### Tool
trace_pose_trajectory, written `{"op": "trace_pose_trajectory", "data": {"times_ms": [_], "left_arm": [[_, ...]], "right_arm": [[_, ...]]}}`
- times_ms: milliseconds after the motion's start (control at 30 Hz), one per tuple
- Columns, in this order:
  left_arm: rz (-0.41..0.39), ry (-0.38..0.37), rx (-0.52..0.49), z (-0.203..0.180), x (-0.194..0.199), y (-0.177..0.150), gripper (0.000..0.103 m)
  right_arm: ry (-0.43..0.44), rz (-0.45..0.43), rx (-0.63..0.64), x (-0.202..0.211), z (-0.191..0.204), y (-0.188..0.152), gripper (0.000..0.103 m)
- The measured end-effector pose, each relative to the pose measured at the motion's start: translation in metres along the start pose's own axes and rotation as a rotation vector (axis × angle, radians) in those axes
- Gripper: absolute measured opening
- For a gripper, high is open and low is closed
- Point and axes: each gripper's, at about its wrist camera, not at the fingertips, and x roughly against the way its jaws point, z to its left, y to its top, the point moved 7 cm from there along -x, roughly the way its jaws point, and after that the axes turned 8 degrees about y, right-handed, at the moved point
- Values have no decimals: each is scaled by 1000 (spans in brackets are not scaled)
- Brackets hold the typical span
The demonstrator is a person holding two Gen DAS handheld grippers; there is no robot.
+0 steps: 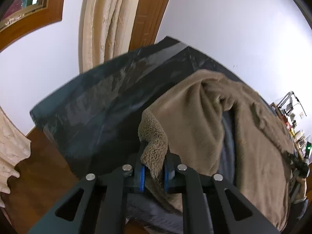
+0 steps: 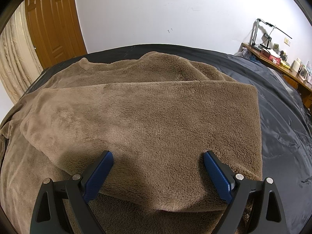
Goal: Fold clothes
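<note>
Left gripper [image 1: 154, 167] is clamped on a corner of the brown fleece garment [image 2: 156, 117] spread mid-frame on the dark bed cover [image 2: 282, 117], right gripper [image 2: 158, 163] hovers wide apart, so I'd guess it grabs the near hem next.

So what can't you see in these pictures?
- Left wrist view: the brown fleece garment covers part of the dark sheet, and the left claw hides the pinched edge.
- Right wrist view: the right claw stands open; the items on the desk are too small to identify.
</note>
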Motion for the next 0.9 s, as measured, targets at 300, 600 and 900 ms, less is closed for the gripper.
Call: {"op": "trace_pose_trajectory", "data": {"times_ms": [300, 600, 900], "left_arm": [[-79, -43, 224, 30, 31, 106, 14], [-80, -81, 289, 10, 47, 210, 14], [46, -188, 67, -173, 29, 219, 14]], "right_arm": [[1, 0, -1, 0, 0, 0, 96], [-6, 1, 3, 1, 1, -1, 96], [-20, -2, 8, 2, 1, -1, 96]]}}
